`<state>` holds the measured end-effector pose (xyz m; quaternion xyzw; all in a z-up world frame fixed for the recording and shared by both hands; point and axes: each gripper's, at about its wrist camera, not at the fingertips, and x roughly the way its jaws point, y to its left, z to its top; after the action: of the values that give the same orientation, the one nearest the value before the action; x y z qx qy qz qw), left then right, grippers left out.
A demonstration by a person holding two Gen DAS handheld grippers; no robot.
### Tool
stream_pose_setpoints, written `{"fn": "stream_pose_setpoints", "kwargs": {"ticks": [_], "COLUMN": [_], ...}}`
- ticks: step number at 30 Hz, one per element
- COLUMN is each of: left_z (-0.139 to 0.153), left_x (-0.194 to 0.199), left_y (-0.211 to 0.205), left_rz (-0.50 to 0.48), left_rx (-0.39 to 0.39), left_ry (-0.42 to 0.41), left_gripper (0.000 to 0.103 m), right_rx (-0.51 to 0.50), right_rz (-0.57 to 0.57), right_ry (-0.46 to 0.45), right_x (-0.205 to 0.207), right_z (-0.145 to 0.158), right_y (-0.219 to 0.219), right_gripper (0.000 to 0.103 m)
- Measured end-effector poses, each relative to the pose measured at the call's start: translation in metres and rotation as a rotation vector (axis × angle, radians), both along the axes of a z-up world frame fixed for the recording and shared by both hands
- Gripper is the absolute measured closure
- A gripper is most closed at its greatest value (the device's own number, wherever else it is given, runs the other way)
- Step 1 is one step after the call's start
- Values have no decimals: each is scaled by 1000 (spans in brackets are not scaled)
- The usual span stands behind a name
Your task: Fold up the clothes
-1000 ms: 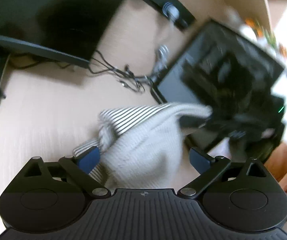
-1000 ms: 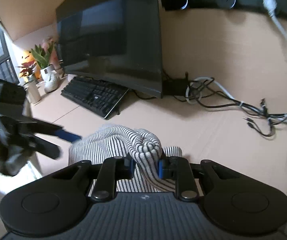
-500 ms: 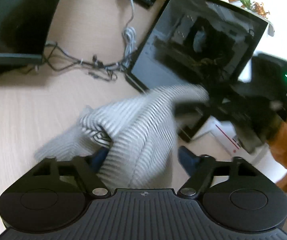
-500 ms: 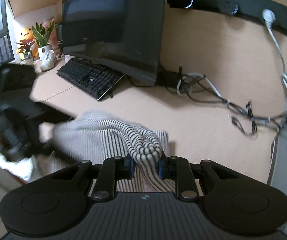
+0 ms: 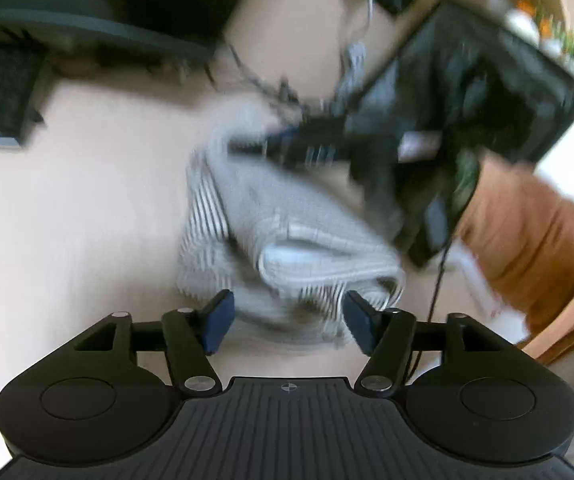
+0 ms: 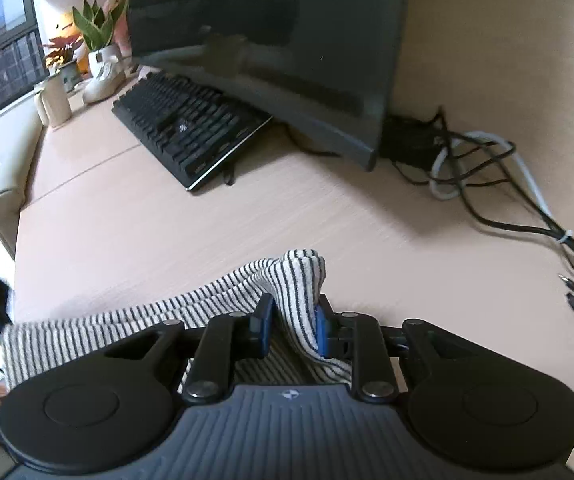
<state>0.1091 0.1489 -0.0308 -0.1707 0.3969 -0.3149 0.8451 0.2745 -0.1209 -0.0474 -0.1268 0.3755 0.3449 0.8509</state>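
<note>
Right gripper pinched tight on a bunched bit of the striped shirt, likely to lift that edge for a fold. Left gripper spread wide, holding nothing, shirt heap at 12 o'clock. Bare desk at 11 o'clock; keyboard farther off, cables at 2 o'clock.

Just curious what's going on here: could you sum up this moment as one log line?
task: fold clothes | right gripper: shut on striped garment | left gripper: open, garment between fingers | surface: desk
</note>
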Motion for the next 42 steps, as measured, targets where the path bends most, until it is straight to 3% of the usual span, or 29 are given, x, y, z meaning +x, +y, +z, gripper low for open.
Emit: {"fn": "stream_pose_setpoints", "kwargs": {"ticks": [4,8,14,16,18,20,26,33,37,42], "left_z": [28,33,7,-4,-7,-4,-4,-6,-8,-10], "left_x": [5,23,50,55,55,54,51,48,47,48], "left_y": [17,-2,-32,-38,-45,-52,-53,-50,-46,-41], "left_rz": [80,40,-5,7,4,-8,-25,-37,-46,-58], "left_rx": [-121,-166,-65,21,66,108,137,137,138,129], "left_ry": [-60,-61,34,92,98,78,52,42,40,46], "left_gripper": [22,22,22,26,26,25,22,22,22,22], "right_rx": [-7,-5,40,57,68,95,318,434,560,644], "right_rz": [14,15,-9,-34,-98,-169,-378,-569,-589,-590], "right_ry": [-3,-6,1,-10,-44,-65,102,304,360,429], "right_x": [-1,-3,-8,-12,-21,-31,-53,-67,-62,-41], "right_z": [-2,-1,2,8,19,30,30,-22,-40,-56], "right_y": [5,4,-9,-18,-30,-46,-110,-124,-122,-112], "right_gripper": [81,81,81,71,49,42,29,21,17,13]}}
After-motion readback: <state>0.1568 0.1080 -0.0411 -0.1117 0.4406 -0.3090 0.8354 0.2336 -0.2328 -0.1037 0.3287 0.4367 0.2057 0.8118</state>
